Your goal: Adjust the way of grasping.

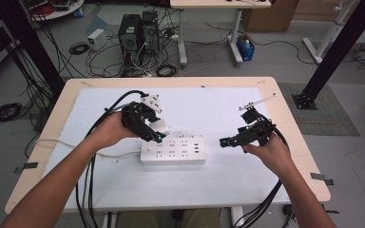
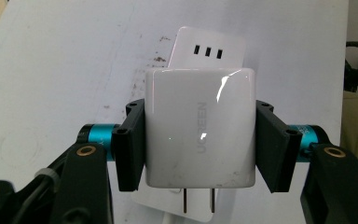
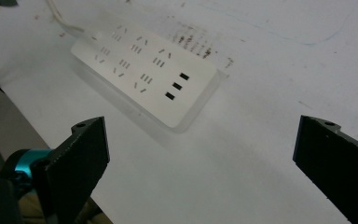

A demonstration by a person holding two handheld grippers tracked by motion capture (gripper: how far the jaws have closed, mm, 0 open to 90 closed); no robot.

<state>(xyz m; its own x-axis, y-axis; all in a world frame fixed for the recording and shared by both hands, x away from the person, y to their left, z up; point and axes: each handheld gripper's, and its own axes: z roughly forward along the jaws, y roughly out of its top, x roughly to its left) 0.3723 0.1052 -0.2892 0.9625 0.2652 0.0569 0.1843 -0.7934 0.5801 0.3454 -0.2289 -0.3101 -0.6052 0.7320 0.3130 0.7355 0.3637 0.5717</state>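
A white cube-shaped charger [image 2: 199, 127] with two metal prongs sits between the black jaws of my left gripper [image 2: 200, 144], which is shut on its sides. In the high view the left gripper [image 1: 157, 134] holds the charger [image 1: 159, 126] just above the left end of a white power strip [image 1: 173, 150] lying on the white mat. The strip [image 3: 144, 74] has several sockets and three USB ports. My right gripper [image 1: 224, 142] hovers to the right of the strip; its jaws stand wide apart with nothing between them, and the right gripper [image 3: 200, 154] looks along the mat toward the strip.
The white mat [image 1: 218, 109] covers a light wooden table [image 1: 290, 128]. The strip's white cord [image 1: 119, 154] runs off to the left. Black cables [image 1: 88, 190] trail from both grippers. Computers [image 1: 138, 33] and cables lie on the floor beyond the table.
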